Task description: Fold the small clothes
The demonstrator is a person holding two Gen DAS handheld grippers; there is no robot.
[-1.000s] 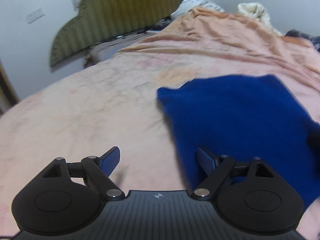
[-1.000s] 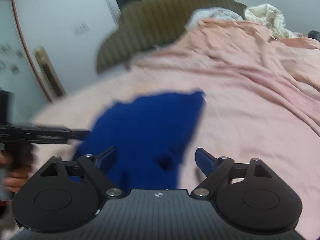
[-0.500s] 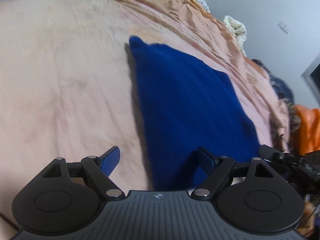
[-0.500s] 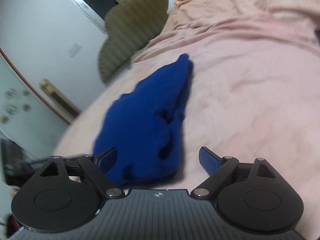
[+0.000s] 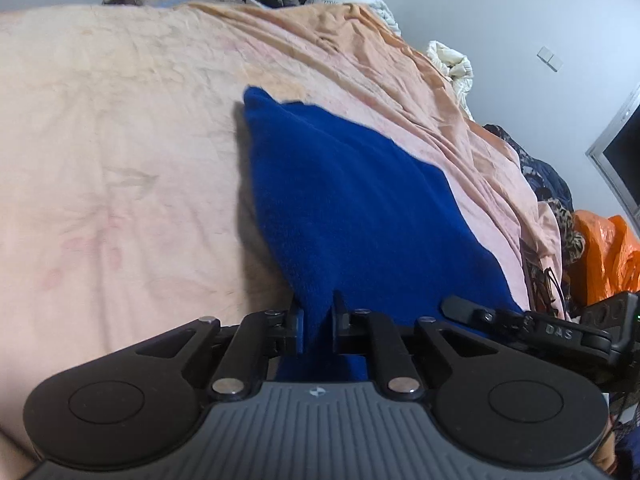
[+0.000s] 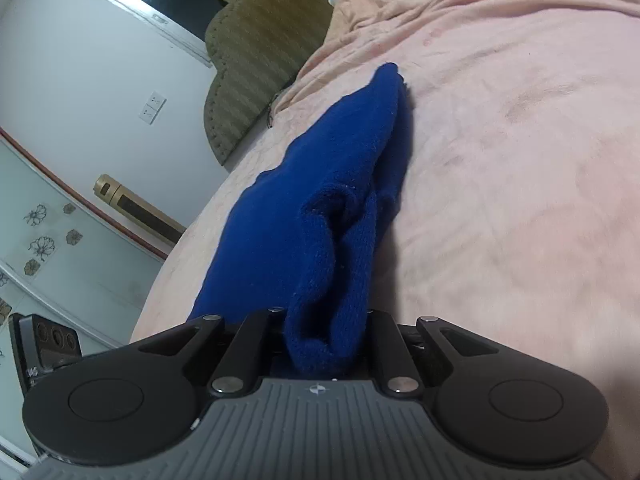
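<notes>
Garment: a blue knit garment [image 5: 360,200] lies on the bed, its near edge lifted into both tools, its far corner pointing toward the headboard.
Garment shape: from the left wrist view it spreads as a flat sheet; from the right wrist view [image 6: 320,220] it is bunched, with a rolled, tube-like fold at the near end.
Left tool [image 5: 318,326]: jaws closing, drawn in narrow, with a thin edge of the garment pinched between the pads.
Right tool [image 6: 326,340]: jaws closing, narrow, gripping the thick rolled fold, which bulges up over the fingers and hides the pads.
Tools together: the right tool's black body shows at the right edge of the left wrist view, at the garment's other near corner.
Bed: a pale pink sheet [image 5: 120,160], creased and faintly patterned, lies under the garment.
Blanket: a peach blanket [image 5: 380,60] is rumpled across the far side of the bed, beyond the garment.
Headboard: an olive, ribbed, scalloped headboard [image 6: 256,52] stands against the wall.
Bedside: an orange bag [image 5: 608,256] and dark clothes sit past the bed's right edge.
Wall: a white switch plate [image 6: 152,107].
</notes>
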